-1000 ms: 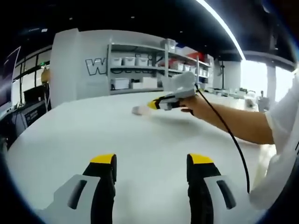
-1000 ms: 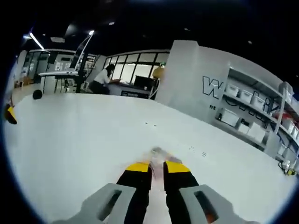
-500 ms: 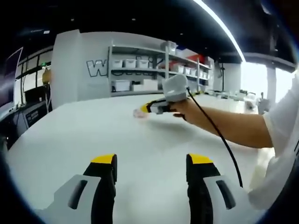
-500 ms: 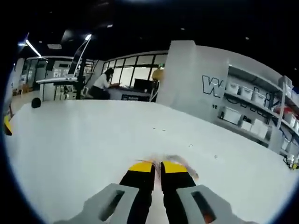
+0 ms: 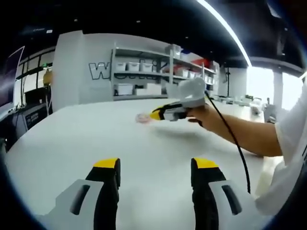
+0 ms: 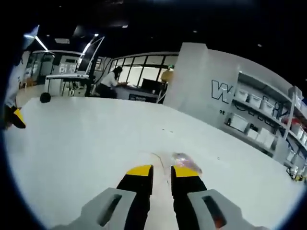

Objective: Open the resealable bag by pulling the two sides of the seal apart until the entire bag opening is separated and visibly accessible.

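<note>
The small clear resealable bag [image 6: 185, 162], with something pinkish inside, lies on the white table [image 6: 86, 143] just past my right gripper's [image 6: 162, 171] yellow tips, slightly to their right. The jaws stand a narrow gap apart, and a thin clear edge curves in front of that gap. From the left gripper view, a hand holds the right gripper [image 5: 154, 115] a little above the table, with the bag [image 5: 142, 117] at its tips. My left gripper [image 5: 156, 164] is wide open and empty over bare table [image 5: 72, 139], well short of the bag. Its yellow tip [image 6: 17, 118] peeks in at the left edge.
A forearm and a black cable [image 5: 235, 139] reach across the right side of the table. Shelves with white bins [image 5: 139, 72] stand behind the table. A dark round object [image 6: 45, 97] sits at the far table edge, and a person [image 6: 111, 80] works at a desk beyond.
My right gripper's jaws were pressed close on the bag half a second ago; now the gap is wider and the bag sits a little ahead and right. The left gripper has held still.
</note>
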A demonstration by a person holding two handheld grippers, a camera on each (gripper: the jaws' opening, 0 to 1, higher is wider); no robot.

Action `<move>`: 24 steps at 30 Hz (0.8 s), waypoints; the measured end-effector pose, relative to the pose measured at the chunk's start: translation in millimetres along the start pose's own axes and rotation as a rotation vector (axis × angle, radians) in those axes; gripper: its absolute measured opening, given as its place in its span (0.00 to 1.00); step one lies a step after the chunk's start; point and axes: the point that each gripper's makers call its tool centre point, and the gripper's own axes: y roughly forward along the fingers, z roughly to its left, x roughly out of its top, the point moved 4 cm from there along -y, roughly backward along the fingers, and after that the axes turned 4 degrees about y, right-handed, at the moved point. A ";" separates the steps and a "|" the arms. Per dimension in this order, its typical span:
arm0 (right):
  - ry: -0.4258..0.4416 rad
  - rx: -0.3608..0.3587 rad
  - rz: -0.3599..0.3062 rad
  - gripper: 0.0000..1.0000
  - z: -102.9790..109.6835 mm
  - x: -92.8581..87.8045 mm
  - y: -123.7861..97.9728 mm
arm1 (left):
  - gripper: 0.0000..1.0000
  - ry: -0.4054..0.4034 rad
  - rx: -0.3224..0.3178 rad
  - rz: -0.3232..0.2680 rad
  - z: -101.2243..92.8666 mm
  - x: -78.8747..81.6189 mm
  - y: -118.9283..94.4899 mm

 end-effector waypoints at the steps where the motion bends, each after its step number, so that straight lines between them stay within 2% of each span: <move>1: 0.001 -0.009 0.005 0.11 -1.6 -1.5 -0.4 | 0.59 -0.001 0.000 -0.002 -0.1 0.3 -0.7; 7: 0.011 -0.033 0.010 0.10 -10.5 -2.7 -1.0 | 0.59 0.000 0.004 -0.005 -0.1 1.8 -3.8; 11: 0.019 -0.105 0.002 0.10 -24.7 -3.8 -10.9 | 0.59 0.002 0.003 -0.003 -1.1 2.5 -4.5; 14: 0.092 -0.059 -0.033 0.10 -19.9 1.0 -15.2 | 0.59 0.004 -0.002 -0.003 -3.0 3.4 -3.6; 19: 0.073 -0.036 -0.049 0.15 -8.1 10.0 -20.7 | 0.59 0.005 -0.009 -0.007 -6.7 4.2 -0.4; 24: 0.085 -0.039 -0.042 0.18 -6.2 7.7 -16.9 | 0.59 0.006 -0.017 0.001 -9.1 1.3 -0.8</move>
